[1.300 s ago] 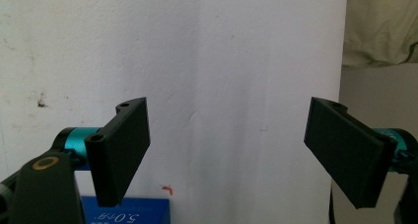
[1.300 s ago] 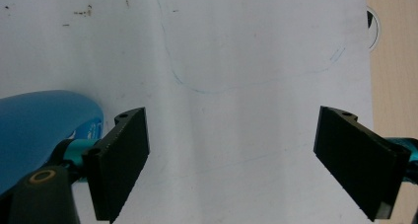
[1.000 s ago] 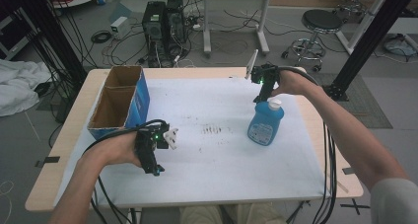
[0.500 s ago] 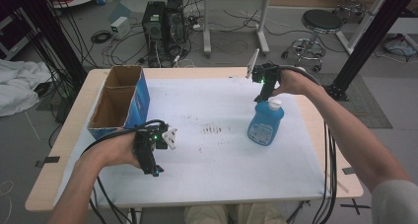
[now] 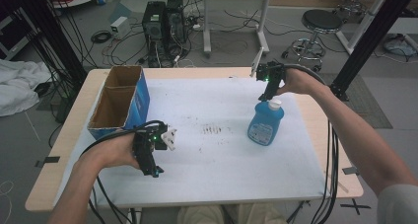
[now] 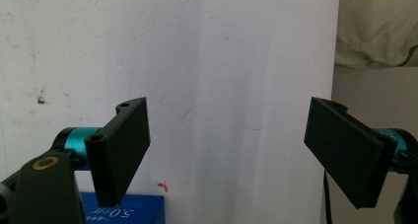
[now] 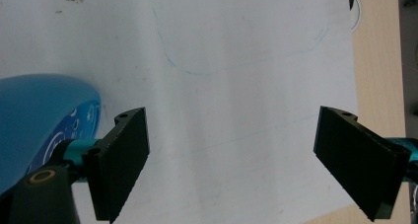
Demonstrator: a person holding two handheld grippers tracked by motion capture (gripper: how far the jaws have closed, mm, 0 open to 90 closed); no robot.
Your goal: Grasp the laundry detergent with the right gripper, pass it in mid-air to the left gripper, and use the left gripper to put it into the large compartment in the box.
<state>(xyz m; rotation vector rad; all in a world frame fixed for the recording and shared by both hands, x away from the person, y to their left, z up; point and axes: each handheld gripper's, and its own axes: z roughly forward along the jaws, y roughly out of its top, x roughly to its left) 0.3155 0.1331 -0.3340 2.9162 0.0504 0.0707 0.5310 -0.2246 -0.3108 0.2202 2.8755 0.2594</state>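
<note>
A blue bottle point(image 5: 265, 125) with a white cap point(image 5: 275, 104) stands upright on the white table cover point(image 5: 222, 160), right of the middle. My right gripper point(image 5: 266, 93) hangs just above and behind the cap, pointing down. In the right gripper view it point(image 7: 231, 155) is open, with bare cover between the jaws and the bottle point(image 7: 39, 115) off to their left. My left gripper point(image 5: 151, 168) lies low near the front left, pointing toward the person. The left gripper view shows it point(image 6: 231, 150) open over the bare cover.
An open cardboard box point(image 5: 121, 98) with a blue side stands at the left edge of the table. Dark smudges point(image 5: 214, 130) mark the cover's middle. The wooden table edge point(image 7: 377, 46) runs close by on the right. Cables trail off both grippers toward the front.
</note>
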